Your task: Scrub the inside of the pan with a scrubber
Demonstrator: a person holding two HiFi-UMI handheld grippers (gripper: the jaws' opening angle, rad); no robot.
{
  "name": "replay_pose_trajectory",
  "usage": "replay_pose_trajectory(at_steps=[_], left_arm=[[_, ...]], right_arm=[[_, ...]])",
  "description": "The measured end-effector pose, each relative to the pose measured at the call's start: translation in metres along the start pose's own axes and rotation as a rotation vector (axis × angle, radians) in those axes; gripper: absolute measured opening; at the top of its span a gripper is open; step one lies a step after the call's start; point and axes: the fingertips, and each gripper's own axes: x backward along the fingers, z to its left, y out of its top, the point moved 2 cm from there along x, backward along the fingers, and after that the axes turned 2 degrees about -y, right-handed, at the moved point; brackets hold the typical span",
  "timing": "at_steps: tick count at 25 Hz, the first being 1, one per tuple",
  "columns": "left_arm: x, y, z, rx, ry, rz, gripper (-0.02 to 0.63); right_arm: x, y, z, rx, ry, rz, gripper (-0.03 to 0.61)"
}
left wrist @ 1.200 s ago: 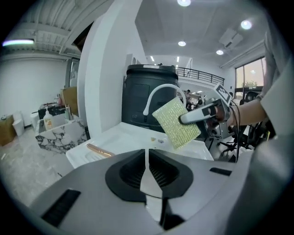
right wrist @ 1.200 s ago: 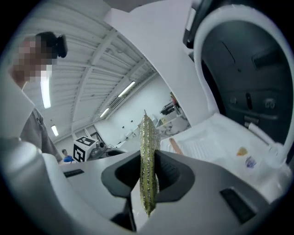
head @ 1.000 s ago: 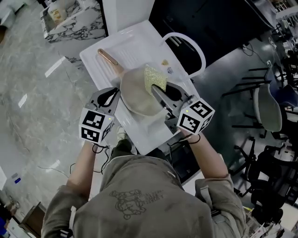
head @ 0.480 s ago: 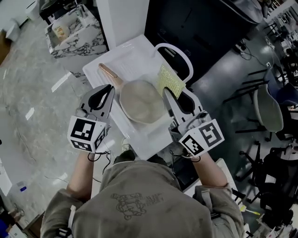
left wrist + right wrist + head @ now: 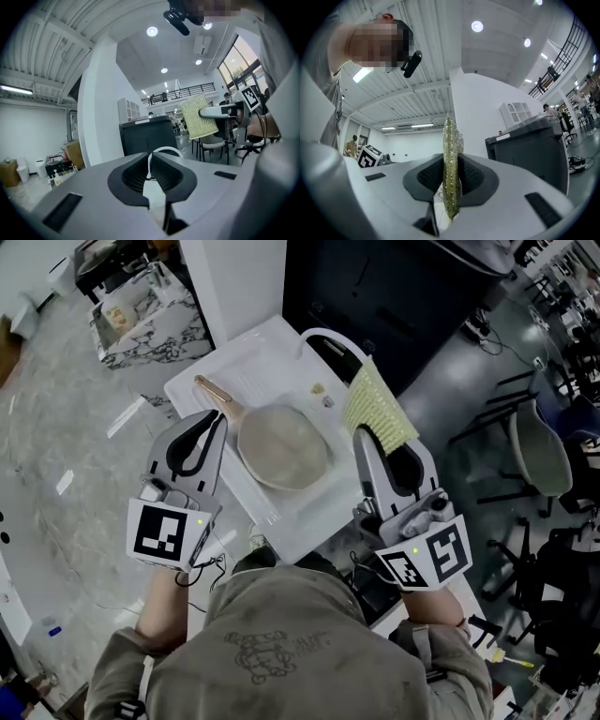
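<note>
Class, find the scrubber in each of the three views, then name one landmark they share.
Head view: scrubber upper right, held by the right gripper.
Left gripper view: scrubber right of centre.
Right gripper view: scrubber centred, edge-on between the fingers.
Shared landmark: the dark cabinet.

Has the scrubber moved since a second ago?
Yes. The scrubber, clamped in the right gripper, has left the pan and gone rightward, past the white tray's right edge.

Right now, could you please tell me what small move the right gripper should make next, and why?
Probably bring the right gripper leftward and down until the scrubber meets the inside of the pan. Its jaws are clamped on the scrubber, which is raised off to the pan's right, clear of it.
</note>
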Motion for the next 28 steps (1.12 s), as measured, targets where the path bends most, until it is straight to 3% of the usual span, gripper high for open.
replay_pose_trajectory(at_steps=[8, 20, 28], left_arm=[[0.014, 0.003, -0.021, -0.008, -0.002, -0.004, 0.037], [0.036, -0.014, -0.045, 0.041, -0.034, -0.013, 0.037], [0.044, -0.017, -0.047, 0.054, -0.043, 0.003, 0.037]], right_arm=[[0.031, 0.005, 0.008, 0.063, -0.045, 0.007, 0.077], [0.047, -0.009, 0.028, 0.112, -0.031, 0.048, 0.077], [0.047, -0.017, 0.031, 0.079, -0.035, 0.073, 0.077]])
